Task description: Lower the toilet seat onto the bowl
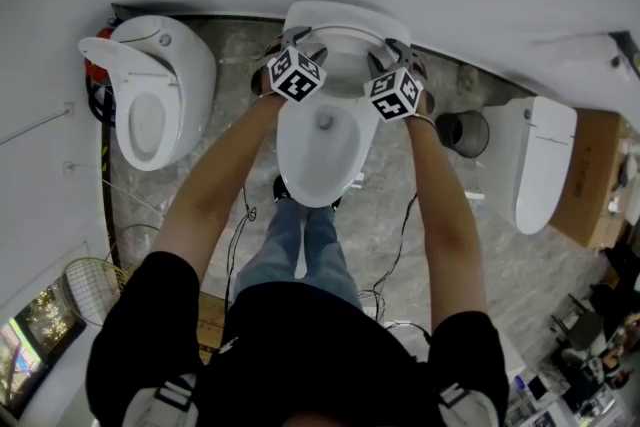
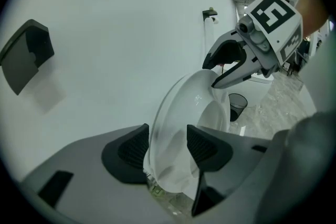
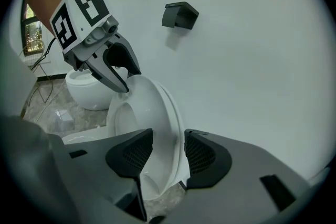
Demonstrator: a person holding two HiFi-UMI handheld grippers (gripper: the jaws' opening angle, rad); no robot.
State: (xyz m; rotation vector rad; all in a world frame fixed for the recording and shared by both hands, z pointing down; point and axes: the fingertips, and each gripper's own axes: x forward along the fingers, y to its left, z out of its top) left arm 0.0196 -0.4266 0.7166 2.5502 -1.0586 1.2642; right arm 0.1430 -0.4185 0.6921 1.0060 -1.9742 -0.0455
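A white toilet bowl [image 1: 320, 150] stands against the wall, its seat [image 1: 345, 20] raised upright. In the head view my left gripper [image 1: 300, 43] is at the seat's upper left rim and my right gripper [image 1: 395, 50] at its upper right rim. In the left gripper view the seat [image 2: 173, 128] fills the gap of my left gripper [image 2: 168, 147], both pads on it; the right gripper [image 2: 211, 76] bites the far rim. The right gripper view shows the seat [image 3: 157, 113] clamped in my right gripper [image 3: 168, 152], with the left gripper [image 3: 130, 81] on the rim beyond.
A second toilet [image 1: 150, 95] stands to the left and a third [image 1: 540, 165] to the right, with a dark bin [image 1: 463, 133] between it and the middle bowl. A black holder [image 3: 179, 14] hangs on the wall. Cables [image 1: 240, 225] lie on the marble floor.
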